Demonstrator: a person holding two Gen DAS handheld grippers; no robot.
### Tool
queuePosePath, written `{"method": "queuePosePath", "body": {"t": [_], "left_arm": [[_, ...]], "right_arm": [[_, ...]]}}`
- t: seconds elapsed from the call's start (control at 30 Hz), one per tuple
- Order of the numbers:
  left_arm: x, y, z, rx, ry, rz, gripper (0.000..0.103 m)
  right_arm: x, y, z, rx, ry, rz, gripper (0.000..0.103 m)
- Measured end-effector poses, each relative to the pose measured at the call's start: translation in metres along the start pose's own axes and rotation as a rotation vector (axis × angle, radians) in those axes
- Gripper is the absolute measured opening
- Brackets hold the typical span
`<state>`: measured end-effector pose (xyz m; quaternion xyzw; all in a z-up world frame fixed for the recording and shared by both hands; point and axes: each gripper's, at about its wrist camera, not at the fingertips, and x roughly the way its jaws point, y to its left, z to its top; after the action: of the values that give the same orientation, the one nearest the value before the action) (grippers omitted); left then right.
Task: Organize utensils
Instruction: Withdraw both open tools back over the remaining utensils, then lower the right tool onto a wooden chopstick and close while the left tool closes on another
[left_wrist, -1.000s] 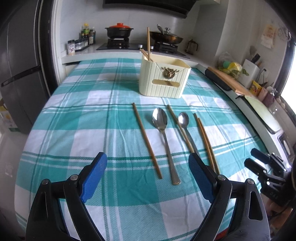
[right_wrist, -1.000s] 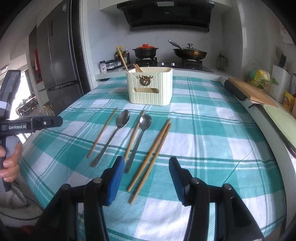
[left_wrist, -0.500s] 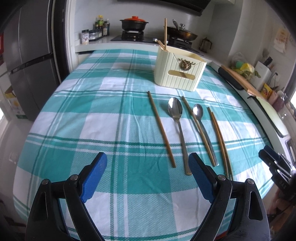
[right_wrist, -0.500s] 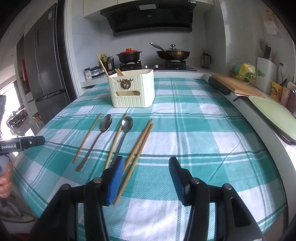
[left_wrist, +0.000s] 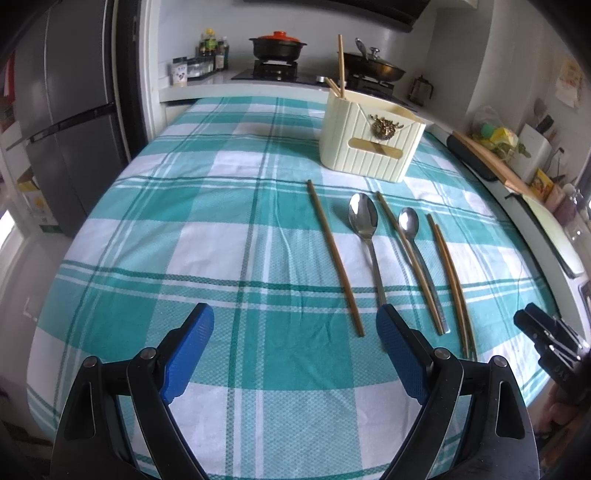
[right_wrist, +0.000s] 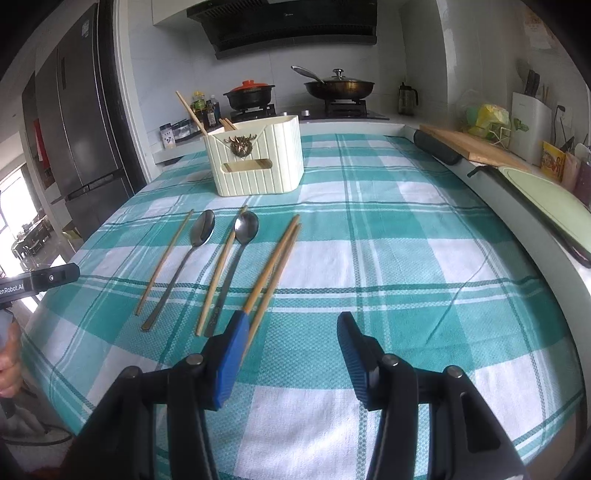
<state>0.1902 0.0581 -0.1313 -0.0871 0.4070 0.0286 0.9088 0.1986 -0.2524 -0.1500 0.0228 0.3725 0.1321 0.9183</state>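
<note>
A person holds the left gripper (left_wrist: 294, 323) over the near part of the counter (left_wrist: 184, 236), its blue fingers (left_wrist: 188, 347) spread wide with nothing between them. Just ahead on the checked cloth lie, left to right, a single chopstick (left_wrist: 335, 258), a large spoon (left_wrist: 365, 236), another chopstick (left_wrist: 408, 260) touching a smaller spoon (left_wrist: 415, 245), and a pair of chopsticks (left_wrist: 450, 280). Behind them stands the cream utensil holder (left_wrist: 369, 147) with chopsticks upright in it. The right gripper (right_wrist: 290, 338) hovers at the near end of the pair, fingers (right_wrist: 231, 354) apart and empty, the left finger just over the pair's ends.
</note>
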Motion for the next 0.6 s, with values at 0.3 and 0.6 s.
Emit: {"method": "queuePosePath", "body": {"t": [0.3,0.6], "left_arm": [[0.007,0.000,-0.005,0.006,0.014,0.009,0.090],[0.006,0.002,-0.008,0.009,0.009,0.014,0.090]], "right_arm": [[0.036,0.003,0.005,0.000,0.098,0.027,0.051],[0.078,0.018,0.023,-0.057,0.160,-0.012,0.051]]}}
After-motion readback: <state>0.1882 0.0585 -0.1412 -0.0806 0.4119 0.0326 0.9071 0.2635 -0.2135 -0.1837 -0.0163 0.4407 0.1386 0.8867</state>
